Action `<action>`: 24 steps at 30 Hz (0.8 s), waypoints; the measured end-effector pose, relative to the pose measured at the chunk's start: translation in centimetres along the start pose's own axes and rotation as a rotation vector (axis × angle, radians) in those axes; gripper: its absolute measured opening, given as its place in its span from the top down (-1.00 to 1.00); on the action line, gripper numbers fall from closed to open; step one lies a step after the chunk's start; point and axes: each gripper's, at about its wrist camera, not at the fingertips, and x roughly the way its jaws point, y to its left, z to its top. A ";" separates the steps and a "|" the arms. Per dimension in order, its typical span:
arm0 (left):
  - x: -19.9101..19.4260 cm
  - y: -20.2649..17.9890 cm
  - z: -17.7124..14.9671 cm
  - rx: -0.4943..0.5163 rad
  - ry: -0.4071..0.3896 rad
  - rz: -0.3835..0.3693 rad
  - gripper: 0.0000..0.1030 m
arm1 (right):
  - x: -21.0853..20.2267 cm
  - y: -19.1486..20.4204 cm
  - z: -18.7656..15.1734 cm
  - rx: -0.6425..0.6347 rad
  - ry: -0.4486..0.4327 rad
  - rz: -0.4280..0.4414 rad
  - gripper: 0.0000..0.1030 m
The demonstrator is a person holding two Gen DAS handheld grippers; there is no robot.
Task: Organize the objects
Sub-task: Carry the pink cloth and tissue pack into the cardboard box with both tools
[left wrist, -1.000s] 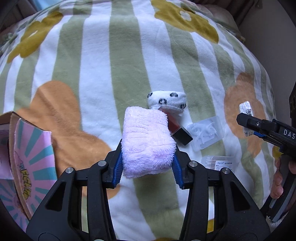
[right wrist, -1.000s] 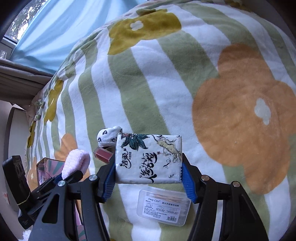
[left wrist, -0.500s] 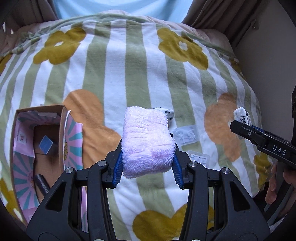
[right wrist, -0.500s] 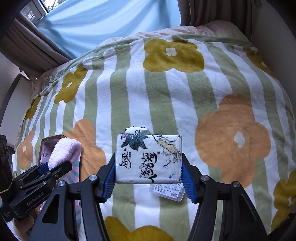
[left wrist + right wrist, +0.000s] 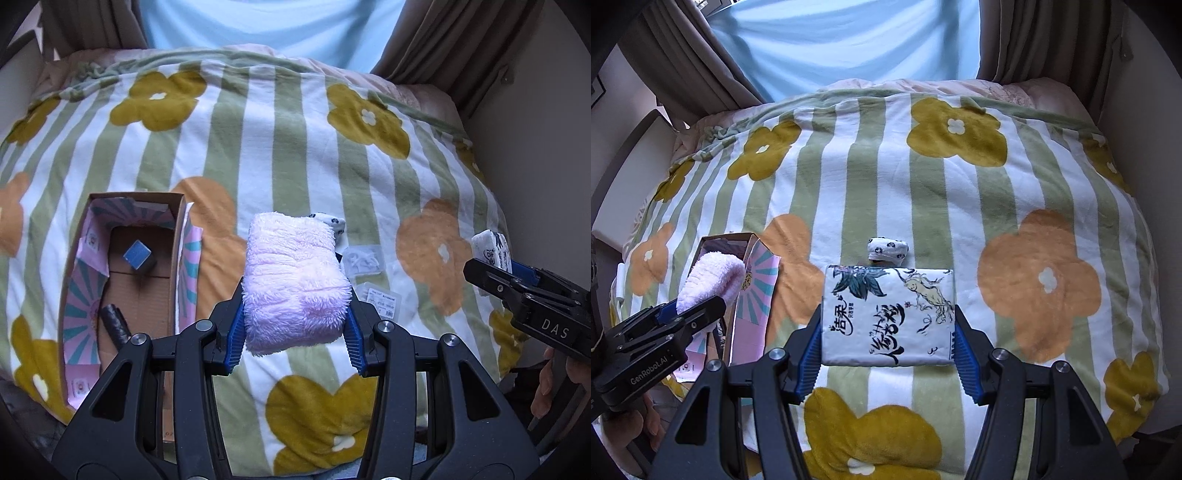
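Observation:
My left gripper is shut on a fluffy pink rolled cloth, held high over the flowered blanket. The same pink cloth shows at the left of the right wrist view. My right gripper is shut on a white tissue pack with black writing and a leaf print, also raised above the bed. The tissue pack peeks out at the right edge of the left wrist view. An open cardboard box with pink and teal flaps lies on the blanket at the left.
Inside the box are a blue cube and a dark roll. A white spotted sock bundle lies mid-blanket, partly hidden. Clear plastic packets and a labelled one lie beside it. Curtains and a wall border the bed.
Both grippers have risen well above the blanket with their loads still held. The box, the whole bed and the curtains have come into view.

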 end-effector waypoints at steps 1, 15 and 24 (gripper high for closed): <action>-0.3 0.2 -0.1 -0.006 -0.005 0.003 0.20 | -0.2 0.2 0.0 -0.006 -0.003 0.003 -0.12; -5.3 6.2 -2.3 -0.159 -0.094 0.092 0.20 | -0.9 6.9 0.9 -0.174 -0.023 0.102 -0.12; -7.5 12.3 -5.6 -0.329 -0.121 0.174 0.20 | 0.8 13.2 1.5 -0.327 0.007 0.190 -0.12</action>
